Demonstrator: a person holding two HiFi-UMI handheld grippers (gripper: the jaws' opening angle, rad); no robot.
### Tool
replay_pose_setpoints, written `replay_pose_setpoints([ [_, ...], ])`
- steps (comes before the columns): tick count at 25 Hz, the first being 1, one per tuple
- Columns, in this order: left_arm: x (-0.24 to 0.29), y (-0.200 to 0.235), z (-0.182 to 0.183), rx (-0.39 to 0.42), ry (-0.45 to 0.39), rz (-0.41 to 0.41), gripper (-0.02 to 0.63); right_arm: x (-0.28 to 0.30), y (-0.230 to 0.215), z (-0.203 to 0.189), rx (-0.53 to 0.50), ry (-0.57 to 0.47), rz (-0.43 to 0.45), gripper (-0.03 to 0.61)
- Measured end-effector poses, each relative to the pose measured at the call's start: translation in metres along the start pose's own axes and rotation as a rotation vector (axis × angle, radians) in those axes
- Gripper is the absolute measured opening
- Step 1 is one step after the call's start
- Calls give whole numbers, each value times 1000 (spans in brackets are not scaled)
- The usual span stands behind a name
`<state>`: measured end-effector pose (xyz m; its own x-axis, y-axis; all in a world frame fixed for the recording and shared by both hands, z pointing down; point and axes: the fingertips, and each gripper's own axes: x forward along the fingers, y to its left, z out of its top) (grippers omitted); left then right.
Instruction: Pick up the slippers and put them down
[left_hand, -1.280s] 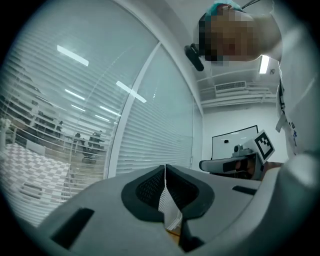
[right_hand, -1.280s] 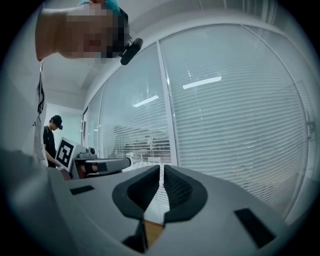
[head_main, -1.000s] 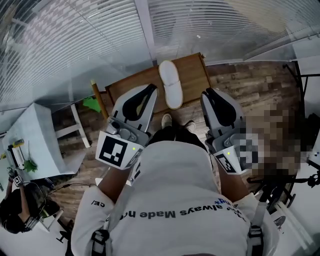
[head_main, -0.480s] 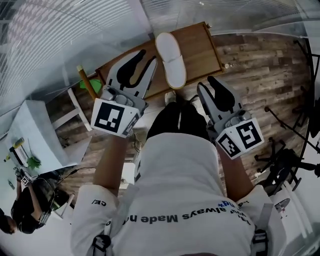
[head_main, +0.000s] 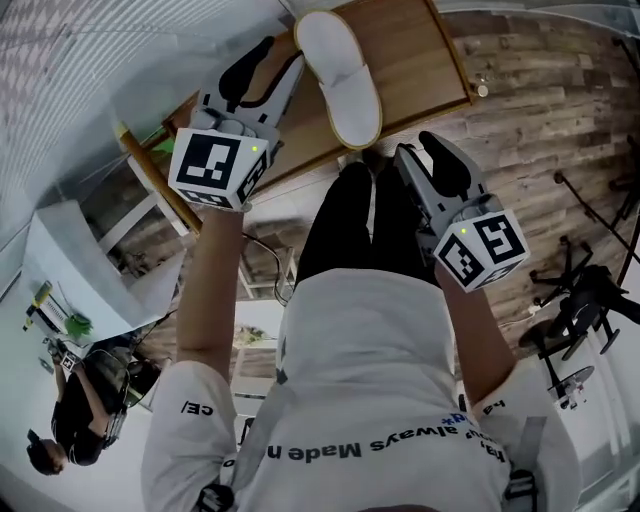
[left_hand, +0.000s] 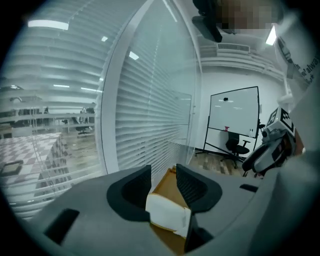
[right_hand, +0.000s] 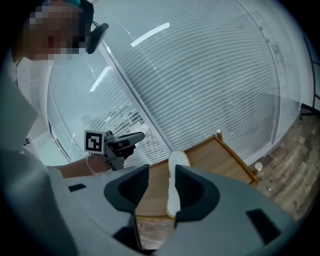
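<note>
Slipper (head_main: 340, 75), white, lies on the low wooden table (head_main: 425, 55). Left gripper (head_main: 276, 56), just beside it, and right gripper (head_main: 422, 150), nearer the person, are both opening, seemingly gripping nothing.

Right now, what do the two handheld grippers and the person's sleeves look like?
Both the left gripper and right gripper are light grey shells with two tapering fingers lined in black pads. Each carries a white cube printed with black square markers and a small green light. The person wears a white short-sleeved T-shirt with dark lettering.
</note>
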<state>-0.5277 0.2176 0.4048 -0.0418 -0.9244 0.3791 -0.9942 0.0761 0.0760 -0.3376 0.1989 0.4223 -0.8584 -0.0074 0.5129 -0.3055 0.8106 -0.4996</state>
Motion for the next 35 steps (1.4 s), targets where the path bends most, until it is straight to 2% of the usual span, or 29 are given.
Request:
replay_pose_setpoints([
  [7,56,34,-67,27,110,-30,140,36,-35,-60,129,55,-21,156],
  [12,75,56,-105,49,160,-42,140,67,-48,-100,200,71,-32,156],
  [15,86,60,-122,42,187,-58,161,79,-57,-122,281,87,-44,161],
  [20,106,59,-141,32,221,-90,206,85,-68,-157,409,116,-77,169],
  [25,125,65,-147,26,244,-126,221,91,-71,-182,556,135,-97,176],
  [28,134,72,-151,-10,257,-144,222,96,-70,-190,664,137,-84,176],
  [31,142,73,-157,-34,280,-166,222,98,-72,-194,699,136,-89,176],
  [35,148,72,-163,0,325,-192,212,99,-75,-199,718,151,-87,159],
])
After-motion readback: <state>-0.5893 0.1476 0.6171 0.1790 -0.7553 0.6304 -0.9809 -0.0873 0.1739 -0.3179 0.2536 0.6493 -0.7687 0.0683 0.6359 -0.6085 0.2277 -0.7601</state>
